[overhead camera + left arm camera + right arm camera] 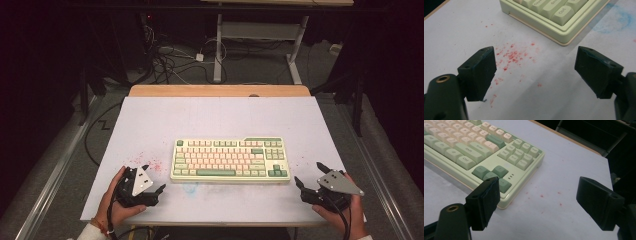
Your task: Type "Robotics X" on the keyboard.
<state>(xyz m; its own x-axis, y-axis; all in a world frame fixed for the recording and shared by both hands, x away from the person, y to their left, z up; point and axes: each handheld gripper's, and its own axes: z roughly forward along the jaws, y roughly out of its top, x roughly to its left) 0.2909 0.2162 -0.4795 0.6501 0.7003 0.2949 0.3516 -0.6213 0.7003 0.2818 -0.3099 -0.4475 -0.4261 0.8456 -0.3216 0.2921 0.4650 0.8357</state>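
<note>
Green-cream kbd (230, 159) centred, L gripper (153, 179), R gripper (308, 174) open beside

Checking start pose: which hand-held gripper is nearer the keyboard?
Left. The left hand-held gripper sits just off the keyboard's near-left corner. The right hand-held gripper is past its near-right corner, with a slightly wider gap. Both open, touching nothing.

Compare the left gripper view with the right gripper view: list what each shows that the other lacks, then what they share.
Left gripper view alone: a dense patch of red specks on the table between its jaws, a blue smudge, and the keyboard's near-left corner with a Ctrl key.

Right gripper view alone: the dark green arrow keys, the navigation key block, and the table's wooden far edge.

Both: the cream and green keyboard, the white table, and an open, empty claw.
</note>
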